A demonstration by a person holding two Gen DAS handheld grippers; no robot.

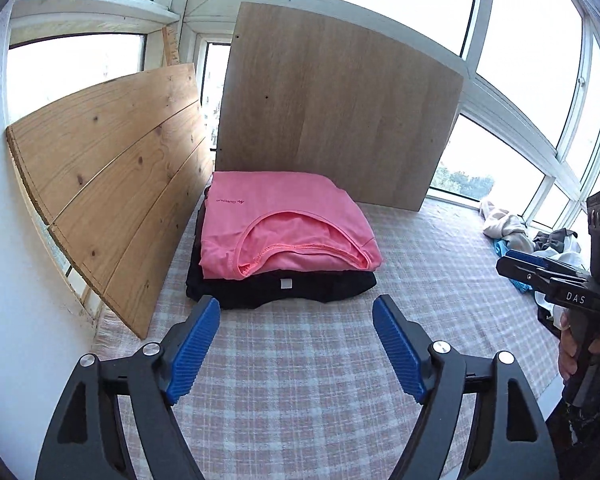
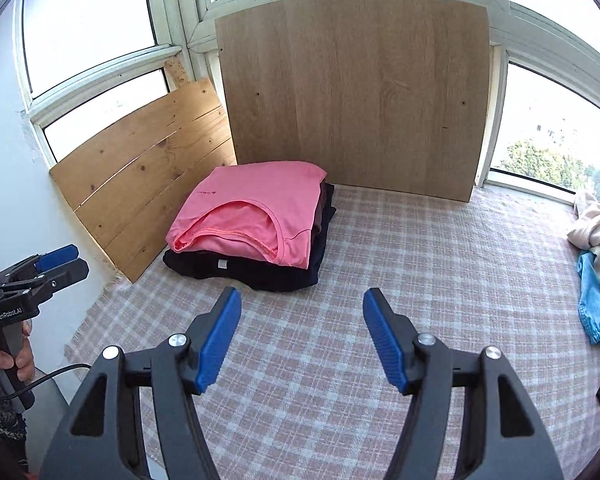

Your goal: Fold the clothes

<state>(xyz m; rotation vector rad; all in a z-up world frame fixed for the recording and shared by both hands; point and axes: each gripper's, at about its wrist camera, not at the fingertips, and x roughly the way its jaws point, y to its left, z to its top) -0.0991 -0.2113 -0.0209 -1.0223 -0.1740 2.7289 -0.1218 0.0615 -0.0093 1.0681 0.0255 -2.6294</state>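
- The folded pink cotton T-shirt [image 1: 284, 224] lies on top of a folded black garment [image 1: 280, 286]; together they make a small stack in the far left corner of the checked pink-and-white cloth [image 1: 300, 380] that covers the surface.
- The stack sits just beside the slanted pine plank panel [image 1: 112, 184] and in front of the upright brown laminate board [image 1: 340, 108]. I think this corner is chosen so that finished pieces stay out of the working area.
- The left gripper [image 1: 296, 348] hangs above the bare cloth, near the stack but not touching it. Its blue pads [image 1: 194, 356] stand wide apart and nothing is between them.
- The right gripper [image 2: 302, 336] is also over the bare cloth, with its jaws apart and empty.
- At the right edge lies a loose heap of unfolded clothes [image 2: 596, 264], cream and light blue, well apart from the stack.
- The pink shirt seems finished. In my judgement the next piece must come from the heap, and the open middle of the cloth is kept free for spreading it.
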